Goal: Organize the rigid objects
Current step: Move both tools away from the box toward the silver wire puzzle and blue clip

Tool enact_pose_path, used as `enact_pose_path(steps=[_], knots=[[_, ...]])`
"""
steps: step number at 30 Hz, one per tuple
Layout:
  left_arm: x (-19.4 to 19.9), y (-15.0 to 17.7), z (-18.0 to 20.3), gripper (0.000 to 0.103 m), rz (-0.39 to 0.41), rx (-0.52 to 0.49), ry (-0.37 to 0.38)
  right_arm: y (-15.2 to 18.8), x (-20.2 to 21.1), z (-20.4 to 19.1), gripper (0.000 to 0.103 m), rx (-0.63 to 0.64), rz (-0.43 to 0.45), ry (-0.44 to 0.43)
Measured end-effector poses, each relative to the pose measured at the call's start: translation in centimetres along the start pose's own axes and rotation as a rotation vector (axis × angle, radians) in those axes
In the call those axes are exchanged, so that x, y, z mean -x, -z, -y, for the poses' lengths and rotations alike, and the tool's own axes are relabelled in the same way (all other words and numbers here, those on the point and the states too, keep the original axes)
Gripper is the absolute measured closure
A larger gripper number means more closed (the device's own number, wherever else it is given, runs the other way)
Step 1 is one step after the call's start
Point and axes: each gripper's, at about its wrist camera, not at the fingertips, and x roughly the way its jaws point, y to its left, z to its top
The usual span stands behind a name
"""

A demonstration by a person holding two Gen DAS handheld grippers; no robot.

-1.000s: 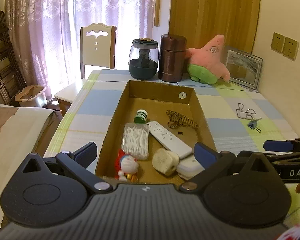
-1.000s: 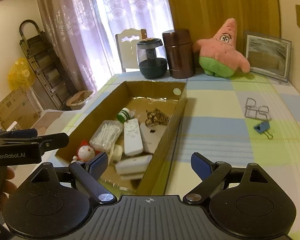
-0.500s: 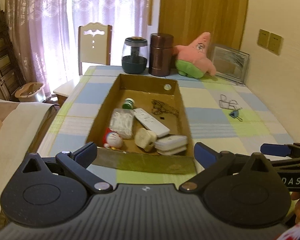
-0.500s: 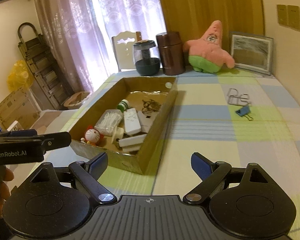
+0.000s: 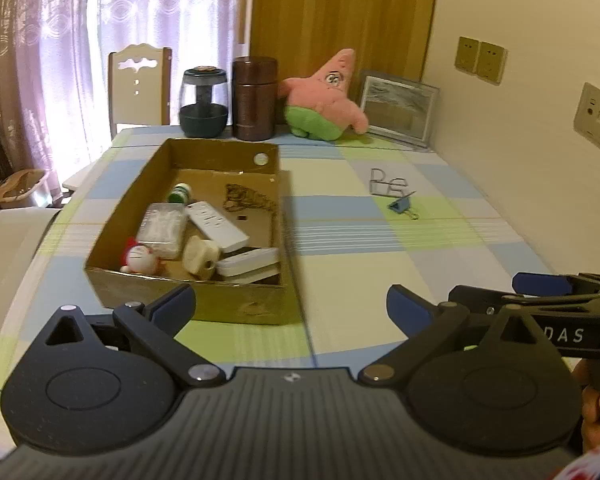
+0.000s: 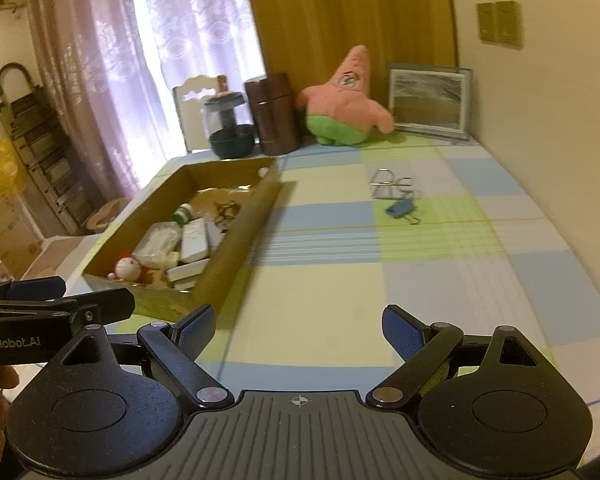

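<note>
a dining room with lilac curtains, a wooden door and a cream wall; the checked tablecloth point(image 5: 380, 240) covers the table in front of me. on its left half sits the cardboard box point(image 5: 188, 300), already holding most of the clutter: a white remote point(image 5: 218, 222), a clear case of cotton swabs point(image 5: 162, 226), flat white cases point(image 5: 248, 264) at the near right corner, a beige lump point(image 5: 200, 256) i can't identify, a small doraemon figure point(image 5: 140, 260), a green-capped bottle point(image 5: 180, 192) and a tangled wire thing point(image 5: 244, 200). so i judge the sorting mostly done. what looks left lies well apart on the right, far side of the cloth: bent wire clips point(image 6: 392, 186) and, just nearer, a blue binder clip point(image 6: 400, 208). the plush, jars and frame along the far edge seem like decor, not my job. my left gripper point(image 5: 290, 304) is spread wide and empty, near the box's near wall. my right gripper point(image 6: 298, 326) is likewise spread and empty, facing open cloth toward the clips.
</note>
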Motion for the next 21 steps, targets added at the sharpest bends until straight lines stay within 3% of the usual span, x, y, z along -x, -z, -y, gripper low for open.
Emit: enact_pose_path(steps=[21], knots=[[-4.0, -2.0, 5.2, 0.005, -0.013, -0.053, 0.114, -2.4, 0.6, 7.3, 0.016, -0.041, 0.049, 0.109]])
